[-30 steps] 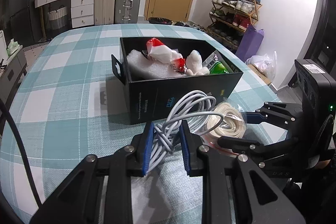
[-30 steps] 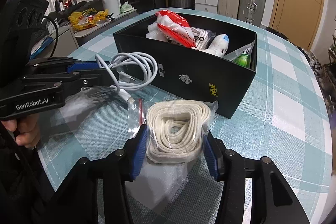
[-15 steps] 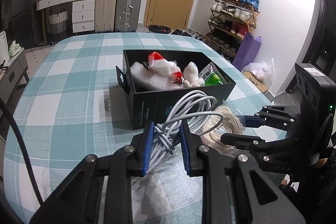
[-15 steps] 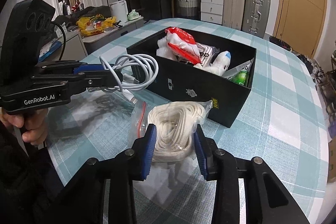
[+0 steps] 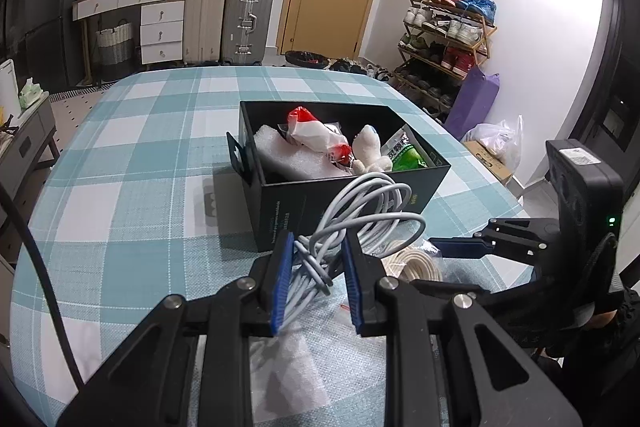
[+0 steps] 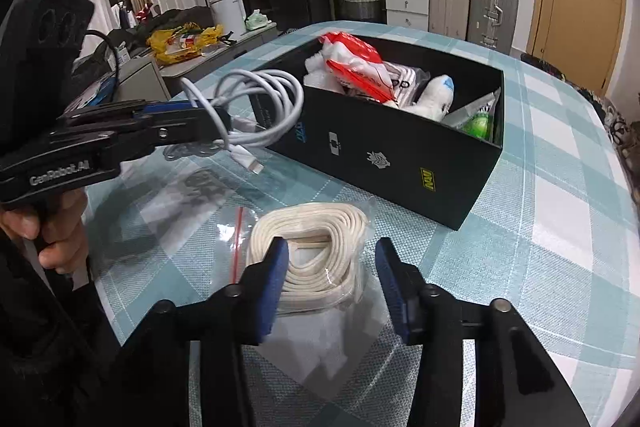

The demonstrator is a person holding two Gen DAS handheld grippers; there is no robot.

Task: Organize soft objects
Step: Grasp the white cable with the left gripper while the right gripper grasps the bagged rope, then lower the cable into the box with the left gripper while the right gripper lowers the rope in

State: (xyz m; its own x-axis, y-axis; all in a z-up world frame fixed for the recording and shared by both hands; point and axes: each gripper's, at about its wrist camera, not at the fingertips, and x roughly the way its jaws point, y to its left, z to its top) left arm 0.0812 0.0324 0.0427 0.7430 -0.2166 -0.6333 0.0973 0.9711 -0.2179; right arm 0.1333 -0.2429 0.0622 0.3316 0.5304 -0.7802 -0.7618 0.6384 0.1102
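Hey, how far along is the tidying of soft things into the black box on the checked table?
Done: the black cardboard box already holds a white foam sheet, a red-and-white packet and a white plush toy. In hand: the left gripper clamps the coiled white cable. Left: the bagged cream rope coil lies on the table between the right gripper's opening jaws.

Both tools were black, angular frames with silver screw heads and blue pads lining the fingers. The left gripper point(image 6: 216, 119) carried white "GenRobot.AI" lettering, a boxy camera block and a black cable. The right gripper point(image 6: 330, 283) showed a green light. A dark sleeve point(image 6: 36, 327) covered the person's near arm.
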